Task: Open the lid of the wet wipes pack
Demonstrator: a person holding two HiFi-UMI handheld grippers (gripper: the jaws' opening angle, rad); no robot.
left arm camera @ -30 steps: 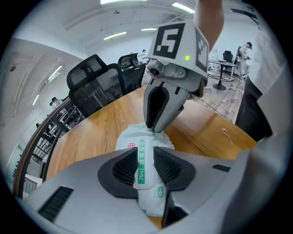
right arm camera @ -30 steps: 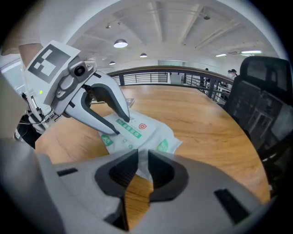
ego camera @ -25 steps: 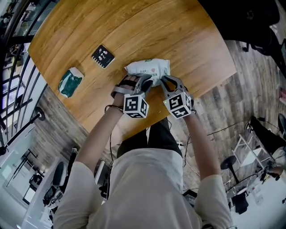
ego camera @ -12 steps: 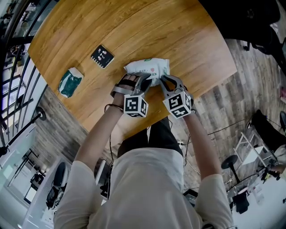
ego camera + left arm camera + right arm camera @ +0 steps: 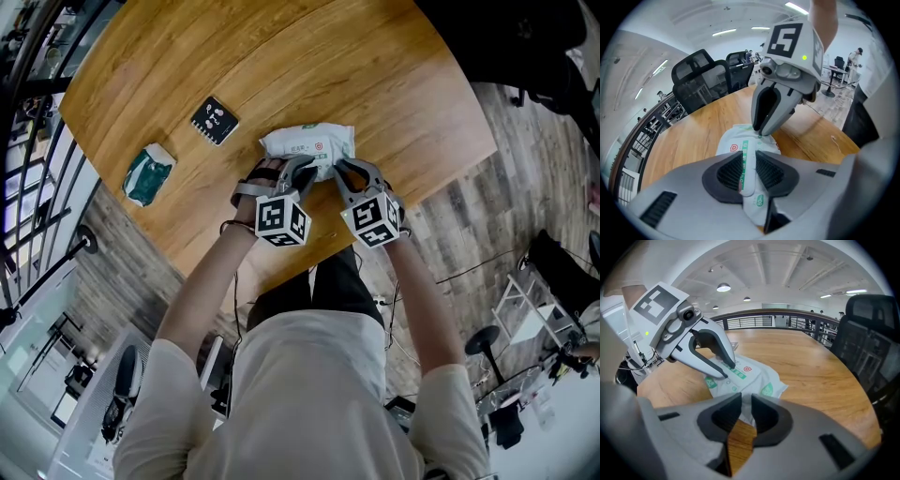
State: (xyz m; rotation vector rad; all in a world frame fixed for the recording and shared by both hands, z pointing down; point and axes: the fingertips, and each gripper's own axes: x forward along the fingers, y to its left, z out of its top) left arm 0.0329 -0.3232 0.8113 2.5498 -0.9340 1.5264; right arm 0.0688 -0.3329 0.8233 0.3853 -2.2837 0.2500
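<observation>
The white wet wipes pack (image 5: 307,142) with green print lies on the round wooden table (image 5: 281,56), near its front edge. Both grippers meet at the pack's near side. In the left gripper view, my left gripper (image 5: 749,168) is closing, and the pack's lid flap (image 5: 746,187) stands between its pads and touches them. The right gripper view shows its fingertips (image 5: 725,374) pinched together on the green label. My right gripper (image 5: 746,411) is shut on the pack's white edge. From the left gripper view its fingers (image 5: 761,117) reach down to that edge.
A black card (image 5: 216,118) and a green packet (image 5: 147,173) lie further left on the table. The table's curved edge runs just below the grippers. Black office chairs (image 5: 701,77) stand beyond the far side.
</observation>
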